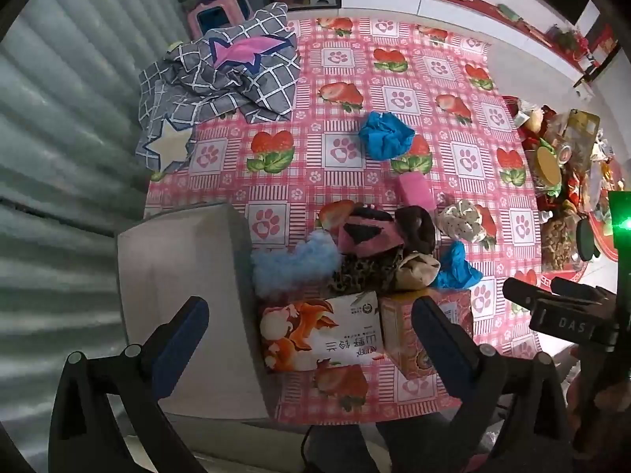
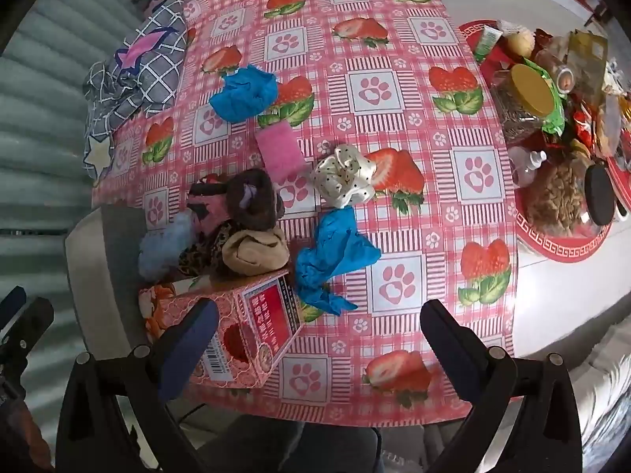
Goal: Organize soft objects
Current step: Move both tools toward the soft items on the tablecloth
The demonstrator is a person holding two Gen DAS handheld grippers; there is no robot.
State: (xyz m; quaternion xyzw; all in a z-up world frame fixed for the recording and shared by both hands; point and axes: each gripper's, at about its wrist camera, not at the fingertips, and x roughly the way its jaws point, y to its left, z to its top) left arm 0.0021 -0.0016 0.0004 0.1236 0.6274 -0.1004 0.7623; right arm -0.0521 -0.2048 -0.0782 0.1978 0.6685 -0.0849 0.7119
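Observation:
Soft objects lie on the pink strawberry tablecloth (image 1: 394, 59). A pile near the front left holds a light blue fluffy piece (image 1: 292, 264), a pink and black cloth (image 1: 366, 232), a brown scrunchie (image 2: 252, 201), a leopard piece (image 1: 359, 272) and a beige one (image 2: 254, 252). A white dotted scrunchie (image 2: 345, 177), a pink sponge (image 2: 278, 149) and two blue crumpled cloths (image 2: 244, 92) (image 2: 331, 252) lie apart. My left gripper (image 1: 307, 335) is open above a tissue pack (image 1: 319, 331). My right gripper (image 2: 319, 335) is open over the front edge, empty.
A grey checked pillowcase (image 1: 221, 79) lies at the back left. A pink carton (image 2: 252, 323) stands beside the tissue pack. A white box (image 1: 185, 295) sits at the left edge. A red tray (image 2: 560, 244) with jars and snacks stands at the right.

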